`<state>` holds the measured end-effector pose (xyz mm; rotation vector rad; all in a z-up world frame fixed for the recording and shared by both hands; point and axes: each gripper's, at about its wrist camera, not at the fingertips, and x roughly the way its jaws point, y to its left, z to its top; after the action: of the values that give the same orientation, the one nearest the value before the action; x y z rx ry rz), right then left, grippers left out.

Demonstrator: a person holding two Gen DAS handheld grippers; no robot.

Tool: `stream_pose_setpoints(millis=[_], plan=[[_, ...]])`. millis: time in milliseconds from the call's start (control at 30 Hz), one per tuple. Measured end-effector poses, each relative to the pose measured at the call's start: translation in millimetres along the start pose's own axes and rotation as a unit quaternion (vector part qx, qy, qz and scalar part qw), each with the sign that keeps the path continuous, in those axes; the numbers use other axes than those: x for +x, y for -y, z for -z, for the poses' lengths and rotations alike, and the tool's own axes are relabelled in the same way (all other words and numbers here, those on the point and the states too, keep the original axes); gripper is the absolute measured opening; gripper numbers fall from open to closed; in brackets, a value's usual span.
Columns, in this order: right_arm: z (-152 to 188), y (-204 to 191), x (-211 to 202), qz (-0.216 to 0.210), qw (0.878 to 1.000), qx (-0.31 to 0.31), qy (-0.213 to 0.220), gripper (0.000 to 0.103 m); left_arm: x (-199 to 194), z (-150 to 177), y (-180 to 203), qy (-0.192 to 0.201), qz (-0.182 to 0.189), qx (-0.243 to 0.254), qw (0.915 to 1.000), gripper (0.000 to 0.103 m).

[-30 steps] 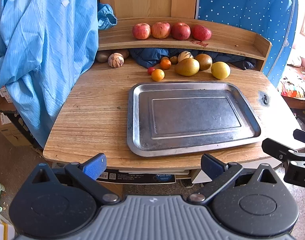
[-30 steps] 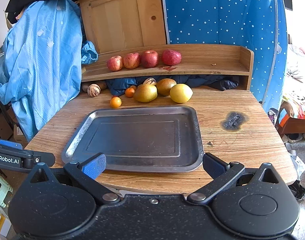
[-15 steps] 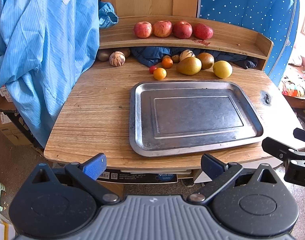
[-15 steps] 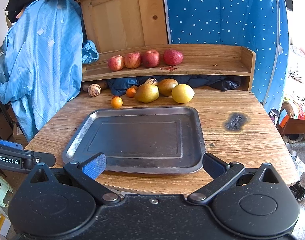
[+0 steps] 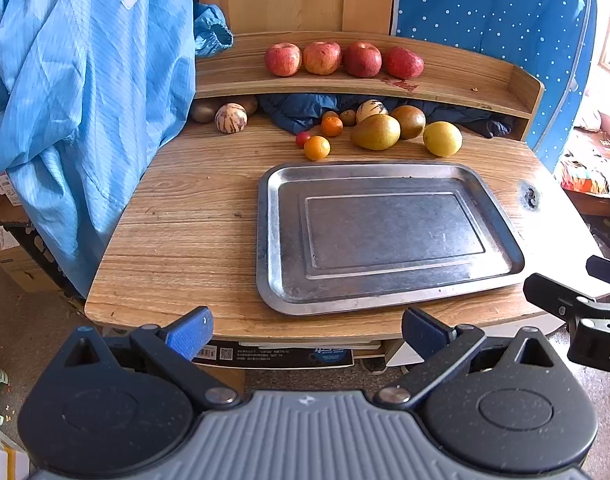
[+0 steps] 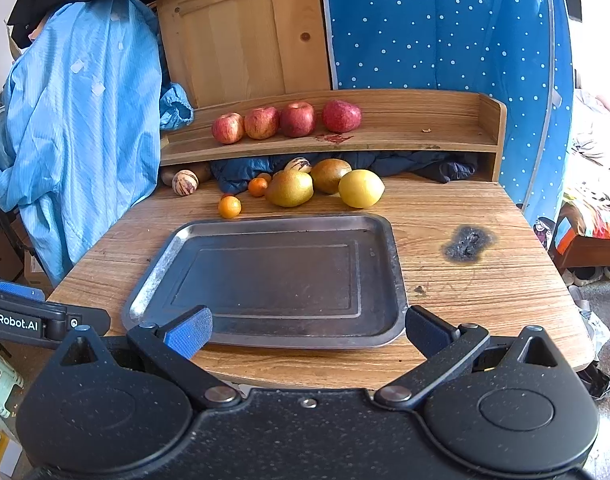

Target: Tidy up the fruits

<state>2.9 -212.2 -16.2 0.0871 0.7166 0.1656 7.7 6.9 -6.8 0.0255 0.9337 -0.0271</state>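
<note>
An empty metal tray (image 5: 501, 216) (image 6: 393, 240) lies on the wooden table. Behind it sit a yellow lemon (image 5: 442, 138) (image 6: 361, 188), a green-yellow pear (image 5: 375, 132) (image 6: 290, 188), a brown fruit (image 5: 408, 121) (image 6: 330, 175), two small oranges (image 5: 317, 147) (image 6: 229, 206), a tiny red fruit (image 5: 302, 138) and a striped melon (image 5: 230, 118) (image 6: 184, 182). Several red apples (image 5: 323, 57) (image 6: 261, 122) line the raised shelf. My left gripper (image 5: 307, 330) and right gripper (image 6: 307, 330) hover open and empty at the table's front edge.
A blue coat (image 5: 77, 92) (image 6: 77, 132) hangs over the table's left side. Dark blue cloth (image 5: 301, 110) lies under the shelf. A burn mark (image 6: 467, 243) scars the table right of the tray. The right gripper's arm (image 5: 573, 308) shows at the left view's right edge.
Both grippers have crept slightly forward toward the table; the tray and fruit appear a little nearer. Nothing on the table moved and both stay open.
</note>
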Motion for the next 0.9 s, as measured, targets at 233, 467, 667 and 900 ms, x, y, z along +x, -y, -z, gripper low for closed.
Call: stream_pose_setpoints(millis=[233, 467, 667, 900], plan=[[-4, 3, 2, -0.005, 1.0, 0.002, -0.002, 0.102, -1, -1, 1, -0.001, -0.001, 0.001, 1.0, 0.102], [-12, 2, 10, -0.015, 1.0, 0.003, 0.0, 0.102, 1, -7, 2, -0.005, -0.006, 0.001, 1.0, 0.102], [-25, 0, 27, -0.013, 1.0, -0.009, 0.007, 0.102, 8, -16, -6, -0.008, -0.012, -0.008, 0.9999, 0.102], [-45, -8, 67, -0.005, 1.0, -0.013, -0.003, 0.102, 37, -39, -24, -0.022, -0.001, -0.031, 0.9993, 0.102]])
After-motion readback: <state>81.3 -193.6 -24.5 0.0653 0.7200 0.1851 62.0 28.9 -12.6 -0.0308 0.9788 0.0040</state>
